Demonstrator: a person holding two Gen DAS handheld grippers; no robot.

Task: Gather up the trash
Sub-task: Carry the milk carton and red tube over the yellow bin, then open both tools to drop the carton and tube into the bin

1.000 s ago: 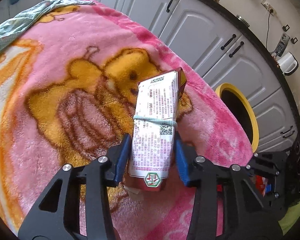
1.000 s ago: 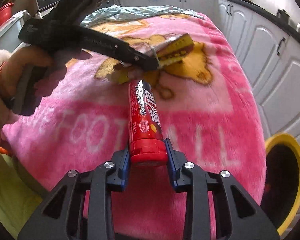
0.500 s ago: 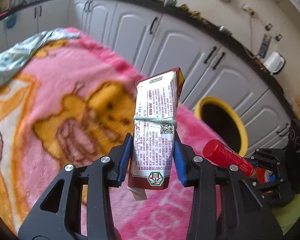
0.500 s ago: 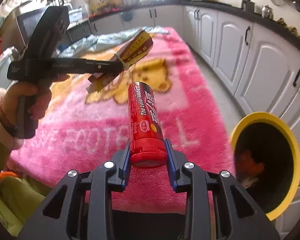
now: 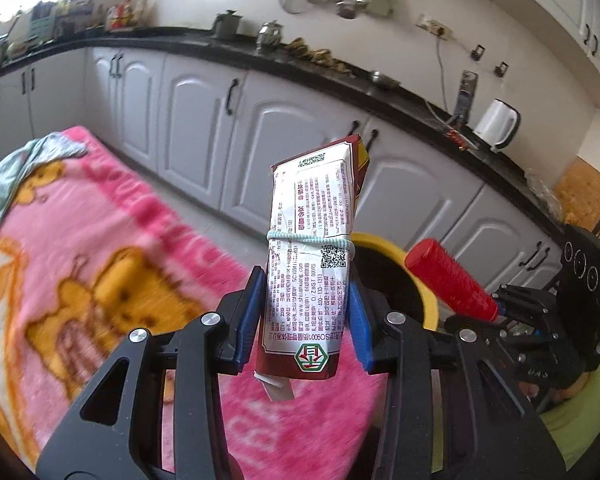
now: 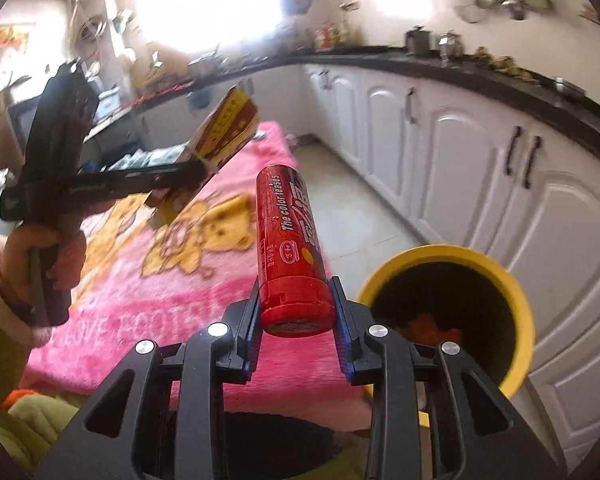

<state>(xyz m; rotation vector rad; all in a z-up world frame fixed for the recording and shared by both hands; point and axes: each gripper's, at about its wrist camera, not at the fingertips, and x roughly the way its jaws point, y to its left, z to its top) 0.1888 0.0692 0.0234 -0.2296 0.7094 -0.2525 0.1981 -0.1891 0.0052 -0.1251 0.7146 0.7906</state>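
Kitchen w/ white cabinets and a table under a pink cartoon blanket [image 5: 100,248]. Left gripper [image 5: 304,316] has its blue pads clamped on a drink carton [image 5: 312,240], white side w/ printed text, a pale string tied round its middle; carton stands upright in the jaws, up off the blanket. Right gripper [image 6: 296,320] is clamped on a red tube [image 6: 290,248], cap end betw. the pads, body pointing away. A yellow-rimmed bin [image 6: 452,256] w/ dark inside sits on the floor just beside the table edge, near the cabinets, to the right of the right gripper; some orange bits already lie in it. Seen from the right wrist, the left gripper and carton hang over the blanket, well apart from the bin. Step in hand, prob.: carry both pieces to the bin. To do it well: bring each item over the dark opening, not the rim, tip it nose-down, then open the jaws; take the tube first since it's nearer, and keep the two grippers from crossing.
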